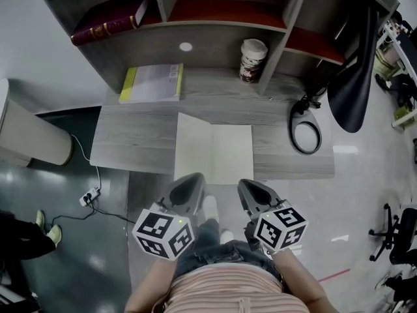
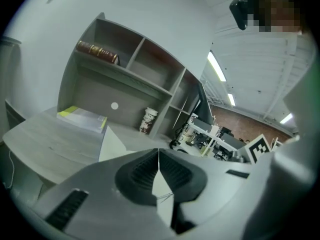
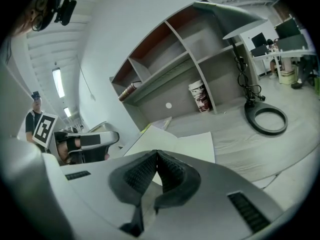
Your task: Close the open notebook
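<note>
The open notebook (image 1: 214, 152) lies flat on the grey desk (image 1: 130, 142), its blank cream pages facing up and its near edge at the desk's front. Both grippers hover short of the desk, just before that near edge. My left gripper (image 1: 189, 191) is shut, its jaws together with nothing between them, level with the left page. My right gripper (image 1: 251, 194) is also shut and empty, in front of the right page. The left gripper view shows the notebook (image 2: 112, 144) beyond the closed jaws (image 2: 159, 156). In the right gripper view, the notebook (image 3: 185, 144) lies ahead of the closed jaws (image 3: 156, 159).
A shelf unit (image 1: 228, 38) stands at the back of the desk. Under it lie a yellow-edged book (image 1: 153, 82) and a paper cup (image 1: 253, 59). A dark red book (image 1: 107, 28) rests on a shelf. A black ring with a cable (image 1: 305, 134) sits at the right.
</note>
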The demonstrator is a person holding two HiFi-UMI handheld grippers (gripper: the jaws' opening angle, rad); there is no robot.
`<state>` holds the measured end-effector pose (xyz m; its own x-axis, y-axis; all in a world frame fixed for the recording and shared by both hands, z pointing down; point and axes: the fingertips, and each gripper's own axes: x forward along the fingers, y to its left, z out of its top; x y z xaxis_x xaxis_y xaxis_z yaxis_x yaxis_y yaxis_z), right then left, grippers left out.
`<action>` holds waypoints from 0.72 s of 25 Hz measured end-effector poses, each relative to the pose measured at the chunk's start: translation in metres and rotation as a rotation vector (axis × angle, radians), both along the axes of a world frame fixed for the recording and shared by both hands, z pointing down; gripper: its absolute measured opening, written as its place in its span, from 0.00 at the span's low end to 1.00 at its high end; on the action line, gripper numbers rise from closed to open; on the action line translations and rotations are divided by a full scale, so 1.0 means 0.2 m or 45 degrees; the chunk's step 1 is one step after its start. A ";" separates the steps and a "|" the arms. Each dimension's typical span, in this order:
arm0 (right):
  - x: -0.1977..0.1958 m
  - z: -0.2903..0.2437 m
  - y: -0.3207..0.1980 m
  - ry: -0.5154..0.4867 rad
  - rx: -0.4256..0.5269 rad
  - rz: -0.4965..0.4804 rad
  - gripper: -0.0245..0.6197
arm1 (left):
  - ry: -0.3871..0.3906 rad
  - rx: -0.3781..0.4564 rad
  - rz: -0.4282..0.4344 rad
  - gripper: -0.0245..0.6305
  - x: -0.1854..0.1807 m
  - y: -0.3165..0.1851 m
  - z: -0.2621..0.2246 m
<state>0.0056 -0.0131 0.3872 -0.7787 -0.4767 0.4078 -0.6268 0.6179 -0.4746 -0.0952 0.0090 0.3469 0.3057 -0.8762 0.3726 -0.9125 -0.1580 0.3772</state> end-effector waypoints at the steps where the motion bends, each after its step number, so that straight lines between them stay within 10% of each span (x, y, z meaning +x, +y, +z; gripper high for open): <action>1: -0.02 0.00 -0.02 0.005 -0.002 0.005 0.05 | 0.001 0.005 0.005 0.06 -0.02 -0.03 -0.02; 18: -0.24 0.04 -0.20 0.082 -0.050 -0.005 0.05 | 0.091 -0.105 -0.196 0.06 -0.52 -0.09 0.07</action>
